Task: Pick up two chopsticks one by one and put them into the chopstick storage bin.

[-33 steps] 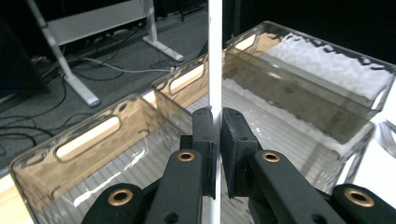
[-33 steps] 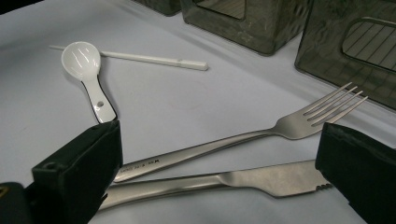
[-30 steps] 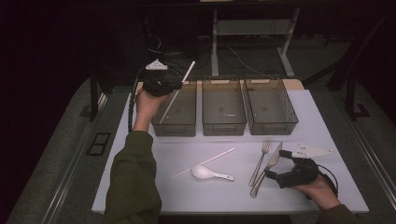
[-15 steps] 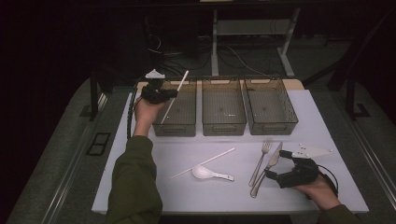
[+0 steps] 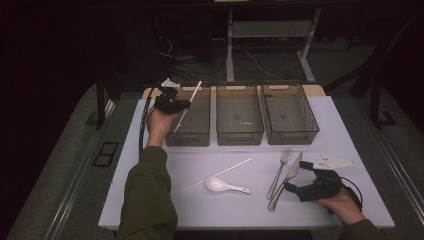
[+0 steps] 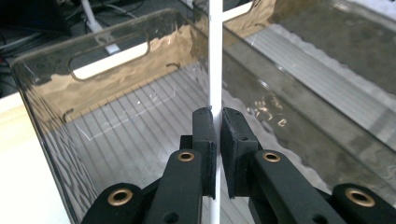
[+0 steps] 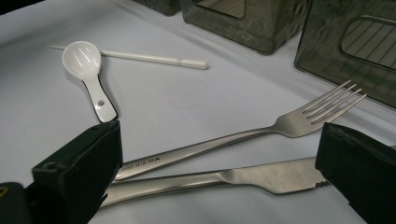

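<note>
**Left gripper holding a white chopstick over the left bin**

The left gripper (image 5: 172, 104) is sitting at the far left of the worktop (image 5: 250, 200), over the near-left edge of the left bin (image 5: 192, 117). Its fingers (image 6: 205, 140) are pressing together on a white chopstick (image 6: 215, 60), almost fully closed with just the thin stick between them. In the high view the chopstick (image 5: 187, 105) is slanting up and away from the gripper, its upper end pointing toward the far rim of the bin. In the left gripper view the stick is running straight up between the pads, with the ribbed floor of the clear, dark-tinted bin lying beyond it.

The right gripper (image 5: 312, 190) is resting near the right front edge of the worktop, its fingers (image 7: 79, 163) standing wide apart and gripping nothing. Between and just beyond them a knife (image 7: 224, 179) and a fork (image 7: 261, 135) are lying side by side, with the fork on the left and the tines pointing toward the bins.

A second white chopstick (image 5: 217, 174) is lying flat near the middle of the worktop, and a white soup spoon (image 5: 222, 186) is lying just in front of it. The middle bin (image 5: 239, 117) and the right bin (image 5: 289, 115) are standing in a row beside the left one along the far side.
</note>
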{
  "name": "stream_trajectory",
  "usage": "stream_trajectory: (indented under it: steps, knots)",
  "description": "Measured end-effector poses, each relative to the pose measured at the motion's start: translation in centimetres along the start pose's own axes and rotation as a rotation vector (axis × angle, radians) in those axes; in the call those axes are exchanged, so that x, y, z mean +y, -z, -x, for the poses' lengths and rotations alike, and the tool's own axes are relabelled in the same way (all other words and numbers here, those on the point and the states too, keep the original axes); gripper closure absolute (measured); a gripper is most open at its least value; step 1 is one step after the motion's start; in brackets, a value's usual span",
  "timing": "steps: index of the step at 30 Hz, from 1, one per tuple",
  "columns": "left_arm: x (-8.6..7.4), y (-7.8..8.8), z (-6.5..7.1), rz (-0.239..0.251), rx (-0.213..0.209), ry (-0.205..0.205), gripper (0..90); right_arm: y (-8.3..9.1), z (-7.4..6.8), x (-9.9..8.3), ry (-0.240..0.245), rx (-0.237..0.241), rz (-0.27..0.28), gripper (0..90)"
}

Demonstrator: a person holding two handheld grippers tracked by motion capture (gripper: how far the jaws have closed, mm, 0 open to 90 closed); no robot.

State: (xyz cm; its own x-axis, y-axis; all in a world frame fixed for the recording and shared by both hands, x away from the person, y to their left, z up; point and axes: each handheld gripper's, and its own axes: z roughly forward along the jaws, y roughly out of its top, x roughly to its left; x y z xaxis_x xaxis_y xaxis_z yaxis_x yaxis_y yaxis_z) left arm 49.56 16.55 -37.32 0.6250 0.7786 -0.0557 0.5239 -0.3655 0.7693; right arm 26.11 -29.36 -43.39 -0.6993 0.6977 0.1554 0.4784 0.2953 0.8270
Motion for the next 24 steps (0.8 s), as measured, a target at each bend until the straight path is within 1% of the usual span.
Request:
stream_trajectory:
  steps: [3,7,9,11,12,15,18,21,23,24]
  knots:
    - [-0.1,-0.5,0.1,-0.013,0.014,0.009,83.6,0.0,0.0,0.0,0.002,0.001,0.002,0.8]
    - [0.1,-1.0,0.5,-0.036,0.041,-0.001,83.5,0.0,0.0,0.0,0.003,0.003,0.003,0.8]
    - [0.1,-1.1,0.5,-0.038,0.043,-0.002,83.4,0.0,0.0,0.0,0.004,0.003,0.004,0.8]
    - [0.1,-1.2,0.6,-0.041,0.043,0.01,82.9,0.0,0.0,0.0,0.004,0.004,0.004,0.8]
    - [0.1,-1.2,0.6,-0.042,0.037,0.008,84.5,0.0,0.0,0.0,0.003,0.004,0.003,0.8]
    - [0.2,-1.2,0.6,-0.039,0.039,0.008,81.7,0.0,-0.1,0.0,0.003,0.005,0.003,0.8]
    - [0.3,-1.1,0.7,-0.032,0.038,0.007,81.4,0.0,-0.1,0.0,0.004,0.004,0.003,0.8]
    - [0.4,-0.9,0.9,-0.032,0.034,0.005,77.9,0.0,-0.1,0.0,0.004,0.005,0.002,0.8]
    - [0.6,-0.6,1.1,-0.027,0.04,-0.007,73.8,0.0,-0.1,0.0,0.004,0.004,0.003,0.8]
    - [0.7,-0.3,1.2,-0.027,0.036,-0.012,71.1,0.0,-0.1,0.0,0.004,0.004,0.003,0.8]
